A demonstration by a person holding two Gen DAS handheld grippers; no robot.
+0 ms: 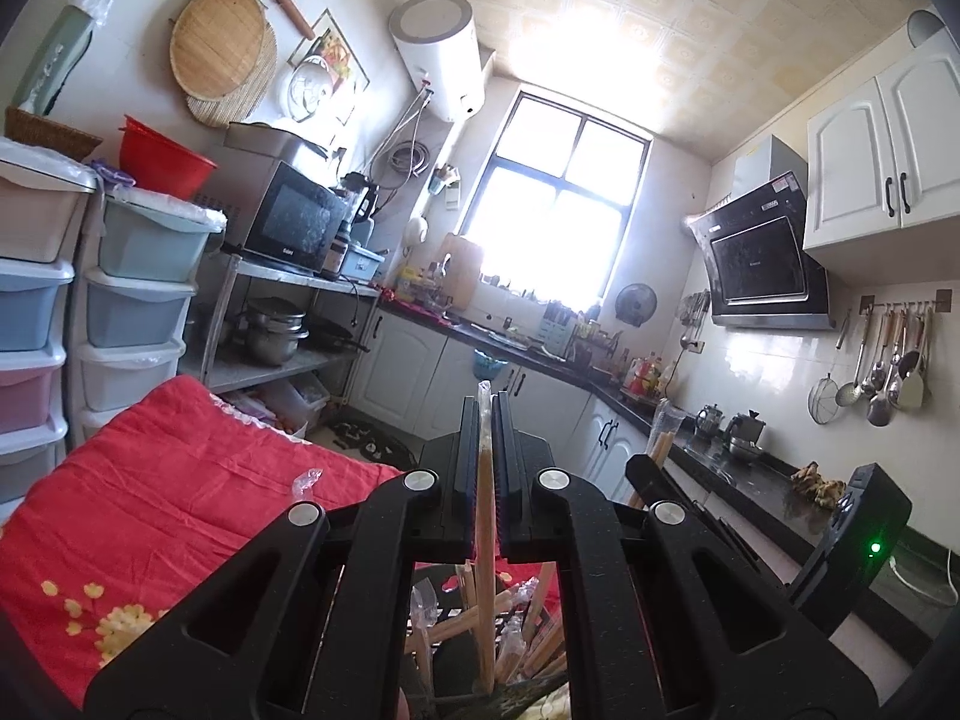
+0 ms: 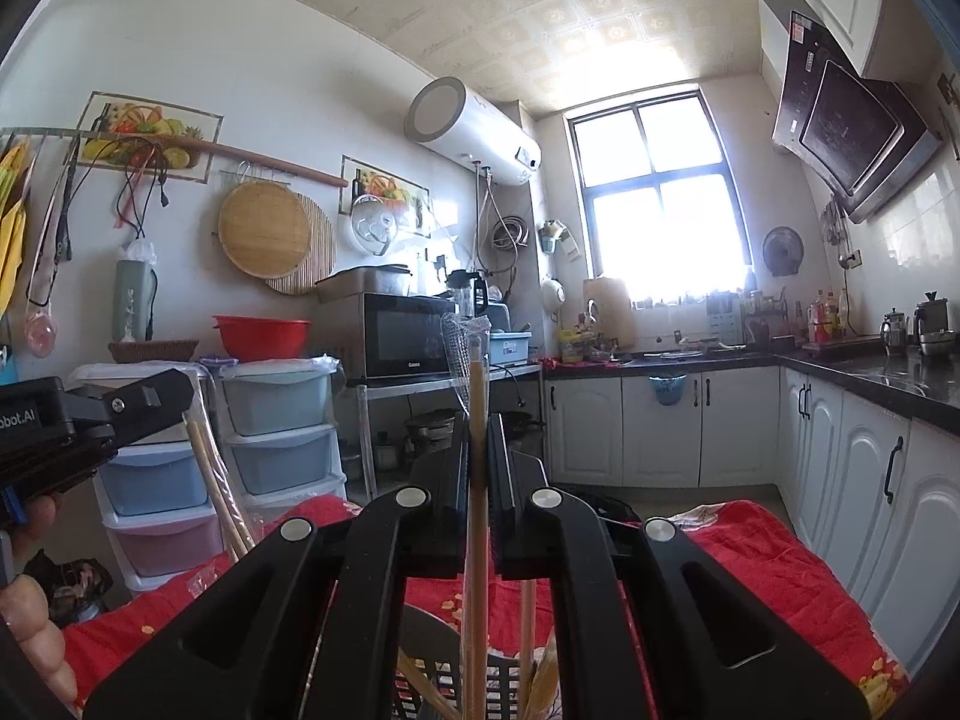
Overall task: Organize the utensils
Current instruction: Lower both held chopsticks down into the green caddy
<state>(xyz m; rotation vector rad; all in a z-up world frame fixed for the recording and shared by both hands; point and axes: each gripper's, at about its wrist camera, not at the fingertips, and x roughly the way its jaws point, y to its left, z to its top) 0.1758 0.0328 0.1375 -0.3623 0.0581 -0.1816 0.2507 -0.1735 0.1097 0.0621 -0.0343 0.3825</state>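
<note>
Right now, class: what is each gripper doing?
Left gripper: closed on wrapped chopsticks.
Right gripper: closed on a wooden chopstick.

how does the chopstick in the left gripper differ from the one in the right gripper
The left gripper's chopstick looks wider and flatter, more like a wrapped pair, with its plastic sleeve snug to the top. The right gripper's chopstick is slimmer and rounder, and its clear wrapper flares loosely open above the tip. Both are pale wood, stand upright, are clamped between shut jaws, and reach down into a dark basket of more chopsticks.
</note>
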